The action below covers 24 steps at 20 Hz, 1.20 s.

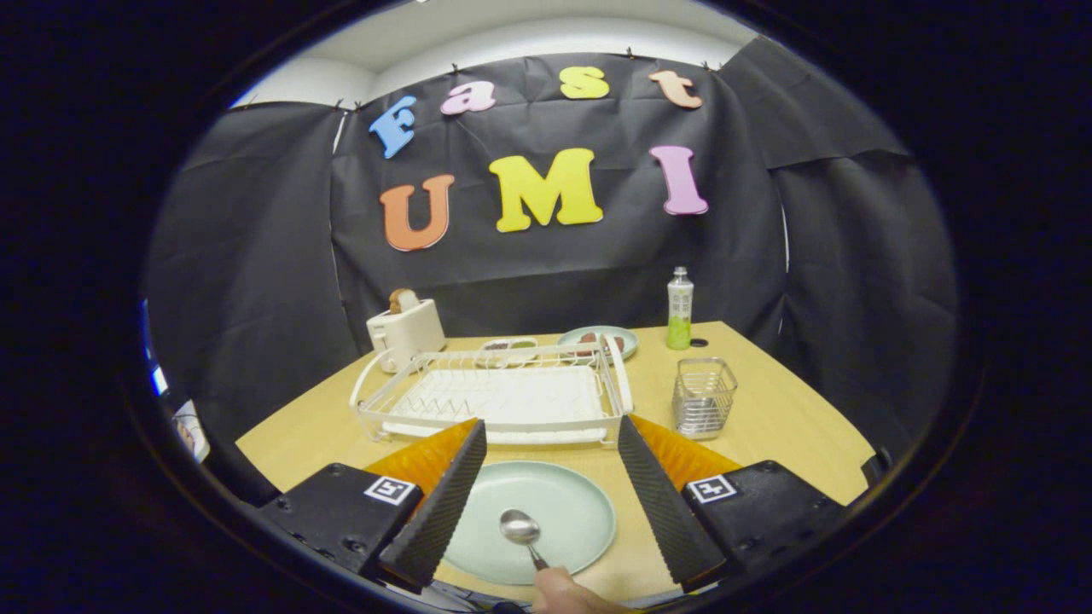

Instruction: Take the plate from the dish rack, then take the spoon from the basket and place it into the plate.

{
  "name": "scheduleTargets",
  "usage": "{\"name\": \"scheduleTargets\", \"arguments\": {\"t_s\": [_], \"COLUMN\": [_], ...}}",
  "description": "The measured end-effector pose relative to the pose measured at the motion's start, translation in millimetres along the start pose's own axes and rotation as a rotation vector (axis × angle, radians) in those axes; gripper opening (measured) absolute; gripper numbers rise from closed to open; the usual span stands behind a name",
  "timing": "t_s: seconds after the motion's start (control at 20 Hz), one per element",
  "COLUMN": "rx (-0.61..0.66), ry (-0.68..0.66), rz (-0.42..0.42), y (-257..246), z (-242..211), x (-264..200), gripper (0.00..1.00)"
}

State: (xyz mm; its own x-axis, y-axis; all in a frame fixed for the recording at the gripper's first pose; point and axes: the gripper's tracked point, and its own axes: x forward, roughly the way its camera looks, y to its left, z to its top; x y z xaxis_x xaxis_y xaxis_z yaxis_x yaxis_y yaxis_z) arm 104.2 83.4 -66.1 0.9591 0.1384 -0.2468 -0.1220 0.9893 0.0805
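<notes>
Holding the hand-held gripper (546, 503) spread over the plate (546, 512), we risk nudging the spoon (522, 530) off it.

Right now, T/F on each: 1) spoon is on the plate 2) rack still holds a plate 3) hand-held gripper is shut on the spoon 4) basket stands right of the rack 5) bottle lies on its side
1) True: spoon bowl rests on the plate.
2) False: rack holds none.
3) False: hand-held gripper is open; a finger touches the handle.
4) True: basket.
5) False: bottle stands upright.
</notes>
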Motion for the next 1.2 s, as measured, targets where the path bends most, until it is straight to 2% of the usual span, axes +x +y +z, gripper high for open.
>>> {"name": "scheduleTargets", "arguments": {"t_s": [0.15, 0.45, 0.75, 1.2], "rx": [0.027, -0.046, -0.083, -0.108], "ry": [-0.06, -0.152, -0.23, -0.249], "rz": [0.004, -0.092, -0.129, -0.13], "y": [-11, -45, -36, -7], "z": [11, 29, 44, 38], "x": [-22, -63, -103, -98], "gripper": [1.0, 1.0, 1.0, 1.0]}}
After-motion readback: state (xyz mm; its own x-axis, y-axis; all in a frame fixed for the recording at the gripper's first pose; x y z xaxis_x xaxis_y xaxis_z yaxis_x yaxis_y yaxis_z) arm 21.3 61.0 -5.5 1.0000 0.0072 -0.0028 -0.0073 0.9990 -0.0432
